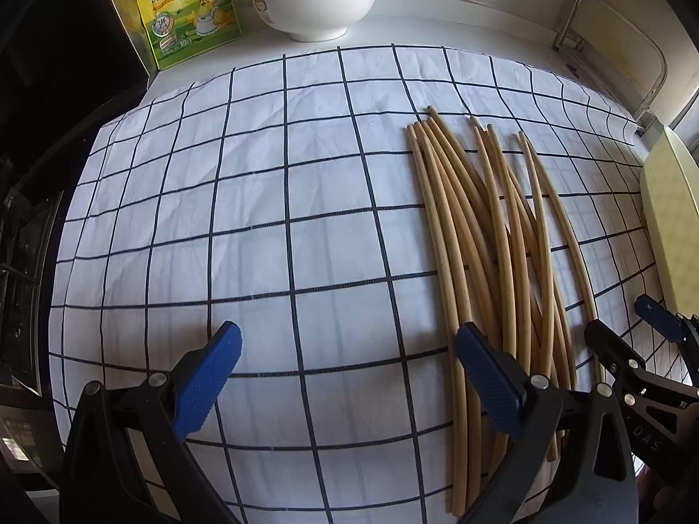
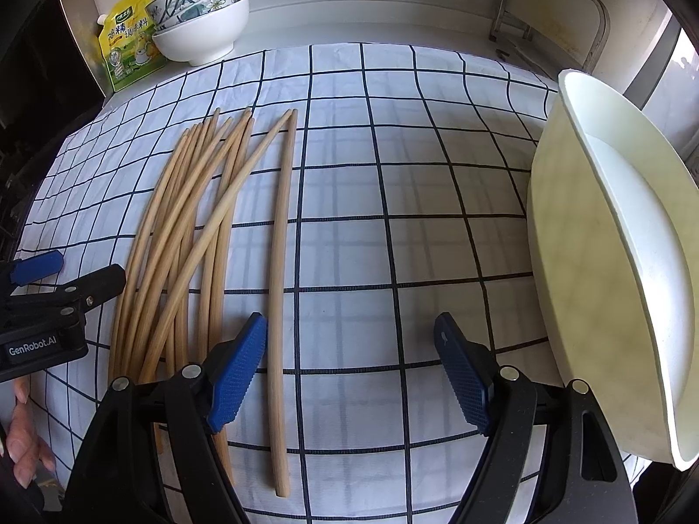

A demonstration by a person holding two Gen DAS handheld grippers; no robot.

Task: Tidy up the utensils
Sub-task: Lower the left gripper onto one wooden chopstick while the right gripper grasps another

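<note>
Several wooden chopsticks lie in a loose bundle on a white checked cloth. In the right wrist view the bundle lies at left, with one chopstick apart on its right. My left gripper is open and empty above the cloth, its right finger over the bundle's near ends. My right gripper is open and empty, its left finger beside the single chopstick. Each gripper shows in the other's view: the right gripper and the left gripper.
A cream tub stands at the cloth's right edge. Stacked bowls and a yellow-green seasoning pouch stand at the back left. A metal rack leans at the back right. A dark stove edge runs along the left.
</note>
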